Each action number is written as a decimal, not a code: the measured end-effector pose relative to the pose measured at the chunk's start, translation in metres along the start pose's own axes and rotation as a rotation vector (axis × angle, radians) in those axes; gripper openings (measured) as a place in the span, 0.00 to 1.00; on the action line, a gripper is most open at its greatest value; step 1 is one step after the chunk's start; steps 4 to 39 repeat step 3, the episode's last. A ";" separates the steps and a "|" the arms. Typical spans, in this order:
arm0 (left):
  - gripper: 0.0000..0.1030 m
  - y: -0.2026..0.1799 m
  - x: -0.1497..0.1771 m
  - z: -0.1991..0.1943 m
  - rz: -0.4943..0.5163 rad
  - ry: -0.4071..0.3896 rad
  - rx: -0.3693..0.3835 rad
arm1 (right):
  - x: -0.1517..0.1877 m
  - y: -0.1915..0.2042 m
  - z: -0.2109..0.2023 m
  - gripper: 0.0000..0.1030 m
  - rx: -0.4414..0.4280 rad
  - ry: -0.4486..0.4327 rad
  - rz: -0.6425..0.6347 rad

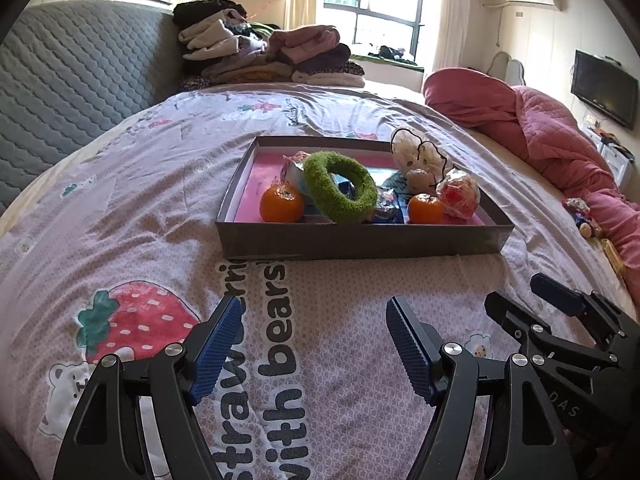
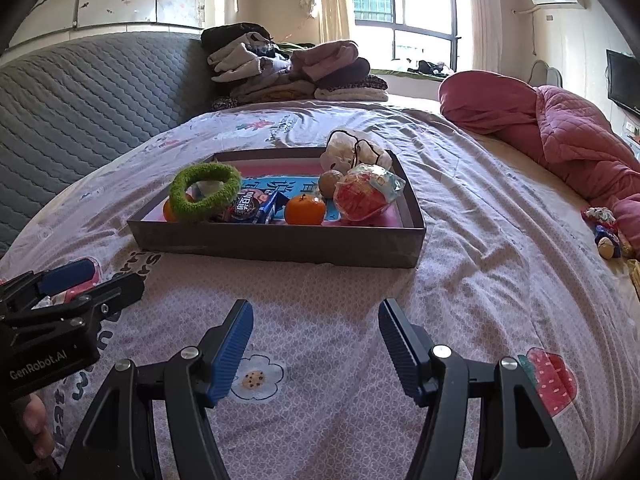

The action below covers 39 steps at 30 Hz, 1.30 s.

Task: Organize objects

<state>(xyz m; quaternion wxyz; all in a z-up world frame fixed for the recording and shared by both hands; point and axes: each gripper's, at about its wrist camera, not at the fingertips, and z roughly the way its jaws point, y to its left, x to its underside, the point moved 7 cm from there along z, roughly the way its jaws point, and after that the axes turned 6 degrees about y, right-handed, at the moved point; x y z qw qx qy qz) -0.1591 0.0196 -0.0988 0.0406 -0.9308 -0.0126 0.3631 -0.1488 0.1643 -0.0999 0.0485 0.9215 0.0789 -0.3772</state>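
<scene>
Tray [image 1: 360, 240]: a shallow grey box with a pink floor, lying flat on the printed bedspread [image 1: 120, 200], ahead of both grippers and apart from them.

Left gripper [image 1: 312, 344]: jaws apart, nothing between them, over bare bedspread short of the tray's near wall. Right gripper [image 2: 316, 340]: jaws apart and empty, also short of the near wall; in its view the tray sits ahead and slightly left.

Tray long axis: runs left to right across both views, with a long wall facing the grippers.

Tray contents, near to far:
- Two oranges, one near the left end [image 1: 281, 203] and one right of centre [image 1: 425, 209], both close to the near wall.
- Green fuzzy ring [image 1: 340, 187], propped at a tilt on a blue snack packet [image 2: 256, 210].
- Clear-wrapped red item [image 1: 458, 196], at the right end.
- White plush toy [image 1: 418, 156], at the far right corner.

Beyond the tray: folded clothes [image 1: 264, 52] stacked by the grey quilted headboard [image 1: 72, 72]; a pink quilt [image 1: 540, 128] bunched to the right.
</scene>
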 end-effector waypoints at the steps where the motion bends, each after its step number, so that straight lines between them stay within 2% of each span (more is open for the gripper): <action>1: 0.74 0.000 0.000 0.000 -0.001 0.001 0.000 | 0.000 -0.001 0.000 0.63 0.001 0.000 0.002; 39: 0.74 0.001 0.001 0.001 -0.001 0.009 -0.005 | 0.000 -0.001 0.001 0.63 -0.001 0.002 0.005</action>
